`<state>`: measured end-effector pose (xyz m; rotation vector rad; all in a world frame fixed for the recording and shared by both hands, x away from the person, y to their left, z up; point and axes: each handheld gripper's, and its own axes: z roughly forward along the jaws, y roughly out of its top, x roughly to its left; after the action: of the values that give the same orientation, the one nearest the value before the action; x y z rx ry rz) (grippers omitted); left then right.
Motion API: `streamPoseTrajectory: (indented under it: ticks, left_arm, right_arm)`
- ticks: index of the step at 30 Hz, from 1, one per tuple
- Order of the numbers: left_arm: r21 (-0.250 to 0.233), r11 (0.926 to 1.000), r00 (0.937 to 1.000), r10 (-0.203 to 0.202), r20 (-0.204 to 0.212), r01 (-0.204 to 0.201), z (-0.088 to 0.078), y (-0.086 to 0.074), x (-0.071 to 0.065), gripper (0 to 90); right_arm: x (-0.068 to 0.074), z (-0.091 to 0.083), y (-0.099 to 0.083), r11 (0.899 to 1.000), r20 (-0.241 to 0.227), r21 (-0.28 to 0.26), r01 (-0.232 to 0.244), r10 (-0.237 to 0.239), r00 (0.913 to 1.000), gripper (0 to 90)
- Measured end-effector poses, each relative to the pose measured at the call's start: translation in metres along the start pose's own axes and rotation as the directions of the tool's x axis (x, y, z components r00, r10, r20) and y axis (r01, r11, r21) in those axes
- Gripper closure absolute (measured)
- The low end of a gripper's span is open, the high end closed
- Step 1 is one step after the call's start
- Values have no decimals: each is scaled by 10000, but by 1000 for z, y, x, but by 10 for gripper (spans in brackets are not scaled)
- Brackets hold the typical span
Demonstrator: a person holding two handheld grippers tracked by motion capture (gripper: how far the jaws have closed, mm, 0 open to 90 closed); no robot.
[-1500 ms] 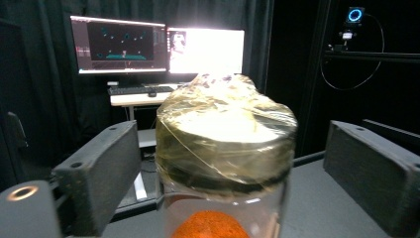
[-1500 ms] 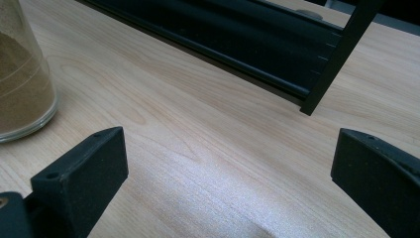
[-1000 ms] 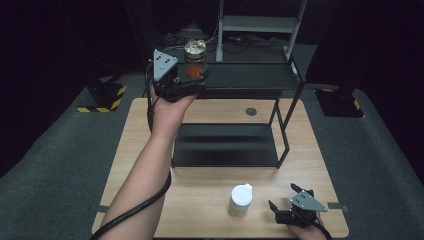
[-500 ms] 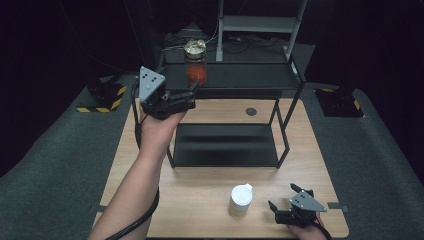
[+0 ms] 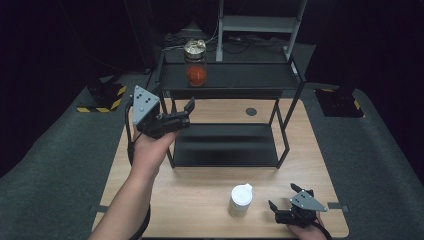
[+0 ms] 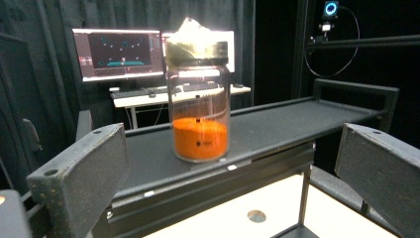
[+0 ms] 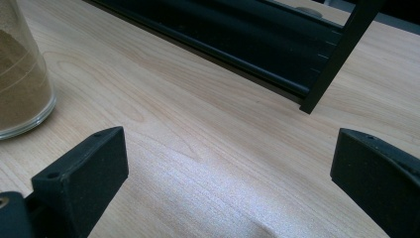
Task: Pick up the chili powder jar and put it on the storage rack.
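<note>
Jar parked near the shelf's front edge, both grippers empty.
The left gripper, jaws spread, could knock the jar off the shelf; the right gripper, wide open, rests on the surface.

The high view looks down and forward over the light wooden table. The left gripper view faces twelve o'clock at the orange-filled glass jar (both views share it); the right gripper view skims the tabletop closely.
</note>
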<state>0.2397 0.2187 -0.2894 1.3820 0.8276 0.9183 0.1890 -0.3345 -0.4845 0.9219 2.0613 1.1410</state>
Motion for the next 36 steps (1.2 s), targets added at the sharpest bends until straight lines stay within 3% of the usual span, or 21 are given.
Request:
streamPoseTrajectory:
  ticks: [10,36]
  left_arm:
    - [221,9986,9989,472,86,-473,-16,-19,-10,4]
    - [1181,9929,9987,-183,484,125,-42,-87,-17,6]
  right_arm:
    - [0,0,0,10000,-18,9,4,-4,10000,4]
    - [0,0,1,10000,2,36,15,-15,10000,4]
